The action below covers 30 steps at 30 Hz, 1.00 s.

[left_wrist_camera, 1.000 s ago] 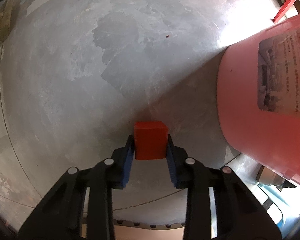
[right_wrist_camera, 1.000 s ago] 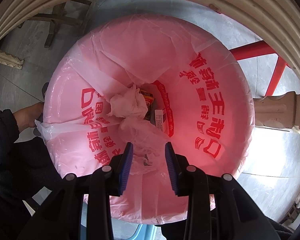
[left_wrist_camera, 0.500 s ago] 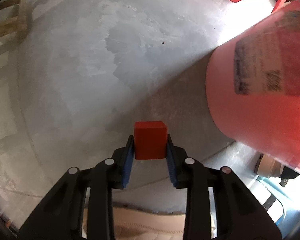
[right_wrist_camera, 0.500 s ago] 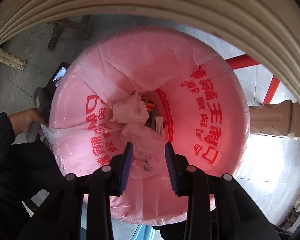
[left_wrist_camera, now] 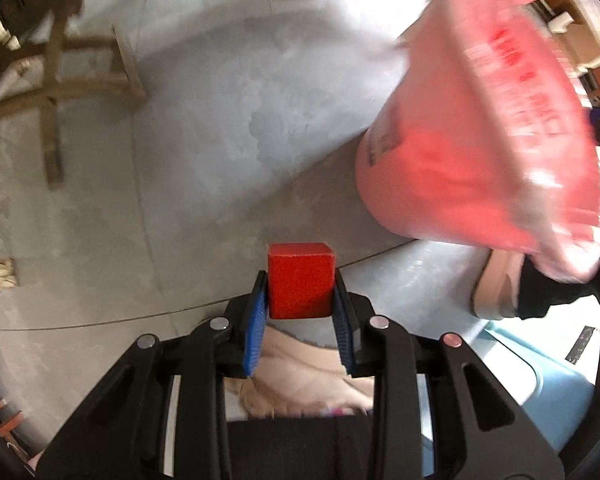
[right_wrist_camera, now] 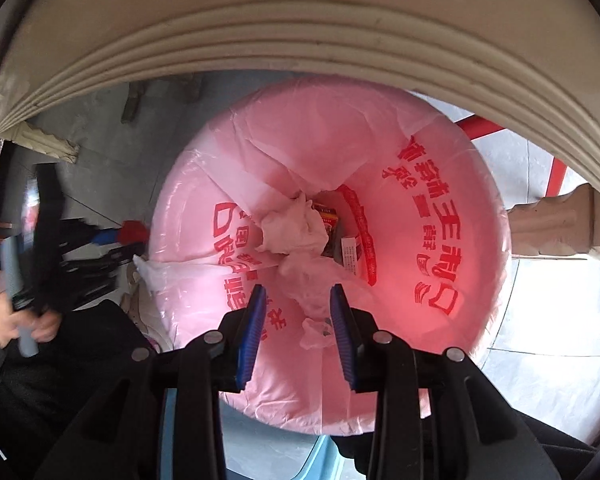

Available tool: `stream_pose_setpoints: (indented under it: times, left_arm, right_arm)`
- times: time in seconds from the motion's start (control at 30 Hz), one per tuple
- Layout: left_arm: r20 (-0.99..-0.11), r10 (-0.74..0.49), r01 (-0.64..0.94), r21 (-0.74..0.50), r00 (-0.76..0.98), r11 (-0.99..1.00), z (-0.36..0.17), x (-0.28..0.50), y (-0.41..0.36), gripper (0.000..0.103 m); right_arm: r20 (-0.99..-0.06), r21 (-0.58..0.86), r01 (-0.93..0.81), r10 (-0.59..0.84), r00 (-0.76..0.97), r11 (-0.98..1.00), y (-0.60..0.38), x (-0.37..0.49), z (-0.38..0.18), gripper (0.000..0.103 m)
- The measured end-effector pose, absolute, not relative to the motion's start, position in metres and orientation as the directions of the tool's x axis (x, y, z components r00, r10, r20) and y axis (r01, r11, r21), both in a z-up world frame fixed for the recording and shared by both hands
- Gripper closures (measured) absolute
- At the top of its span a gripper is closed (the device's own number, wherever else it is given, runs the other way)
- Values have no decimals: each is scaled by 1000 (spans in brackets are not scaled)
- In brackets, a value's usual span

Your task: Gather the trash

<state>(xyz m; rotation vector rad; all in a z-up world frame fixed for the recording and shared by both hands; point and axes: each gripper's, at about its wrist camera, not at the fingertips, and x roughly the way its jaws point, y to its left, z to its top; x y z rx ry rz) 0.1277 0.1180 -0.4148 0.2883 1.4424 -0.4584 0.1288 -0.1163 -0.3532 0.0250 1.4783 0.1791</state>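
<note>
A red cube (left_wrist_camera: 301, 280) sits clamped between the blue pads of my left gripper (left_wrist_camera: 301, 286), high above the grey floor. The pink-lined trash bin (left_wrist_camera: 480, 140) stands to its right, blurred. In the right wrist view my right gripper (right_wrist_camera: 298, 300) hangs over the bin's mouth (right_wrist_camera: 440, 240), jaws a little apart with nothing between them. Down in the bin lie a crumpled tissue (right_wrist_camera: 292, 228), small boxes (right_wrist_camera: 350, 256) and clear plastic. The left gripper (right_wrist_camera: 112, 236) with the cube (right_wrist_camera: 134, 231) shows just left of the bin's rim.
A cream moulded table edge (right_wrist_camera: 300, 40) arches over the bin. A wooden stool (left_wrist_camera: 52, 80) stands on the floor at the left, a red frame (right_wrist_camera: 556, 172) behind the bin. The person's beige shoes (left_wrist_camera: 496, 288) and a light blue stool (left_wrist_camera: 552, 384) are near the bin's foot.
My left gripper has risen with the red cube; the floor looks farther and the bin's rim has come into view. It now shows beside the bin in the right view. The right gripper rose slightly.
</note>
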Motion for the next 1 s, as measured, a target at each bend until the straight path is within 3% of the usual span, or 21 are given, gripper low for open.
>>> stream_pose_setpoints:
  times: [0.23, 0.43, 0.63, 1.0]
  left_arm:
    - [-948, -230, 513, -87, 222, 854, -304, 101, 97, 73]
    - [-907, -322, 598, -105, 270, 795, -251, 85, 46, 73]
    - [-894, -372, 668, -120, 250, 735, -242, 82, -5, 73]
    - [-917, -353, 678, -141, 186, 721, -283, 102, -37, 73]
  right_arm:
    - [-968, 167, -92, 181, 176, 982, -133, 110, -321, 70]
    - [-941, 184, -47, 189, 280, 982, -158, 100, -285, 70]
    - [-915, 155, -24, 153, 374, 988, -179, 90, -251, 69]
    - [-891, 119, 8, 104, 443, 993, -199, 96, -231, 69]
